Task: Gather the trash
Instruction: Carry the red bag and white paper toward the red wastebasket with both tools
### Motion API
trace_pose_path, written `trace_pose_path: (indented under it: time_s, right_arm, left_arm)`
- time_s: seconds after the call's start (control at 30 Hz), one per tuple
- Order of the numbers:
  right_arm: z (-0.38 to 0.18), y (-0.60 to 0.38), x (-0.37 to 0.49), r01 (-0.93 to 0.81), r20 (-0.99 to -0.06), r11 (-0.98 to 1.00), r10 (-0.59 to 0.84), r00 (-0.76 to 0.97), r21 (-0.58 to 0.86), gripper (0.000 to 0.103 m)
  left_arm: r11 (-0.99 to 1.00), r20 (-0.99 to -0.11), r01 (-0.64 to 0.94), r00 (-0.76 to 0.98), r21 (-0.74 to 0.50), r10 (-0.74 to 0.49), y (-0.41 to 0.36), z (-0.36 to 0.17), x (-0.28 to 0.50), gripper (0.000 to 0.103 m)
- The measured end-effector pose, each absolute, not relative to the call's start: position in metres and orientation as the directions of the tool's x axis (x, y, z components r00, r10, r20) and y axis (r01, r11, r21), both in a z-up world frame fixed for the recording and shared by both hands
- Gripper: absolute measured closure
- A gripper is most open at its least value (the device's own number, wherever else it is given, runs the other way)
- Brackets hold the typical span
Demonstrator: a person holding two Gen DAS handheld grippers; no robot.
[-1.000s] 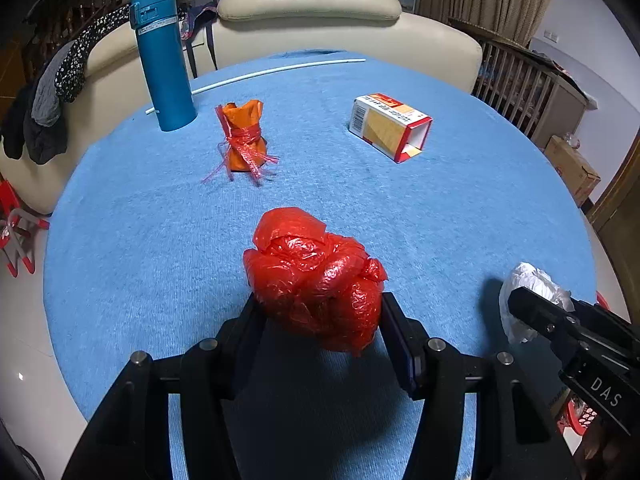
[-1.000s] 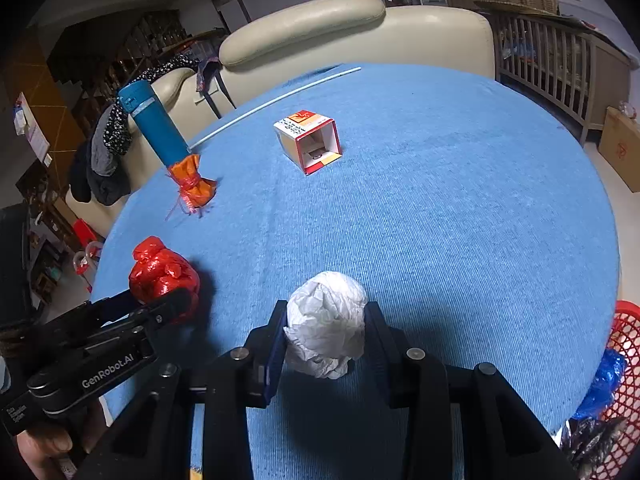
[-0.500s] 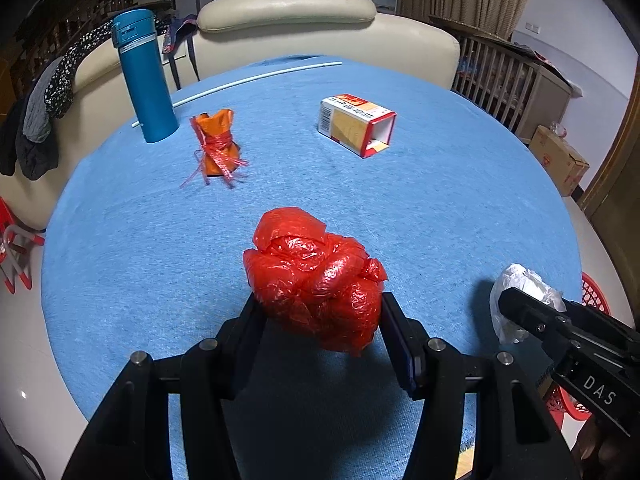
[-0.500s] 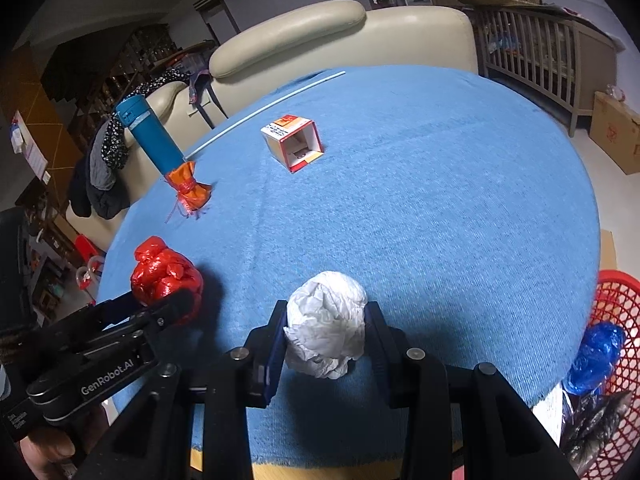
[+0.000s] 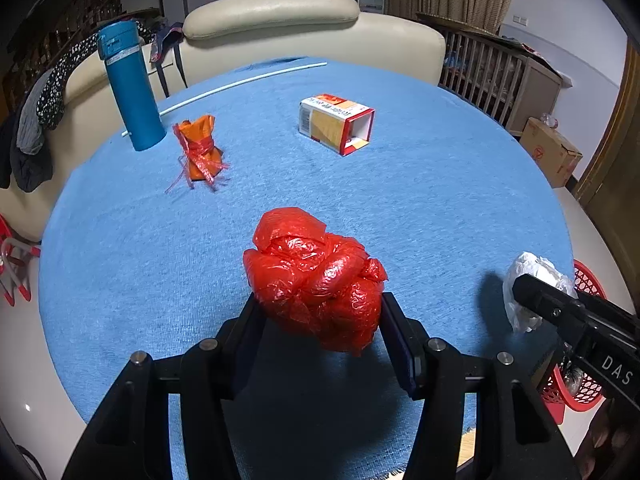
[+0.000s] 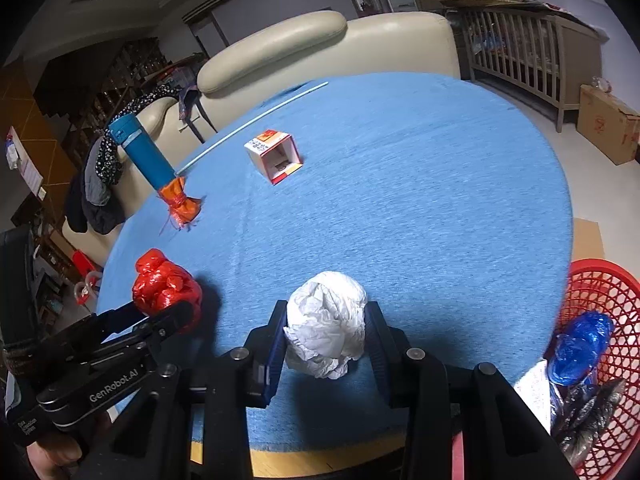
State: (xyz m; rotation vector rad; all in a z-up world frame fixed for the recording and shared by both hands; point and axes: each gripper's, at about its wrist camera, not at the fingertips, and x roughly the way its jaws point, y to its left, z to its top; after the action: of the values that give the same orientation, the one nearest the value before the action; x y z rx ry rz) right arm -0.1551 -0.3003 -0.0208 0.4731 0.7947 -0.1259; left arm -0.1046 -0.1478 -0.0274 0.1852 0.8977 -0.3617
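The left gripper [image 5: 320, 312] is pinching the red bag wad [image 5: 316, 276] while the right gripper [image 6: 326, 332] is squeezing the white paper wad [image 6: 328, 332], both above the worktop [image 6: 400, 208], with the red basket [image 6: 600, 292] lying nearer the right hand, off the rim.

Both wrist views are evenly and fairly brightly lit from overhead, so the blue worktop [image 5: 420, 200] shows saturated and sharp, while the room behind it on the left falls off into dim brown shade. Dark, soft-edged shadows lie on the cloth under the red bag [image 5: 316, 280] and the white crumpled paper [image 6: 326, 330], and a small glint of glare sits on the pale floor [image 5: 27, 407] at lower left. The fisheye lens bends the worktop edge and the sofa [image 6: 280, 40] into curves and blackens the corners; the far right of the right wrist view looks slightly smeared.
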Motion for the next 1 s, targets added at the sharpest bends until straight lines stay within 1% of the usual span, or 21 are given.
trace_pose_path:
  time_s: [0.53, 0.8, 1.0]
  right_arm:
    - [-0.014, -0.338, -0.195, 0.377, -0.696, 0.844, -0.007, 0.718, 0.381, 0.063]
    - [0.0, -0.368, -0.227, 0.436, -0.674, 0.82, -0.085, 0.734, 0.371, 0.064]
    - [-0.002, -0.401, -0.26, 0.515, -0.682, 0.775, -0.154, 0.715, 0.366, 0.064]
  left_arm:
    - [0.907, -0.779, 0.421, 0.577, 0.024, -0.247, -0.163, -0.019, -0.115, 0.044]
    - [0.89, -0.772, 0.454, 0.579, 0.036, -0.264, -0.178, -0.013, -0.124, 0.044]
    - [0.868, -0.768, 0.494, 0.575, 0.051, -0.282, -0.195, -0.012, -0.134, 0.044]
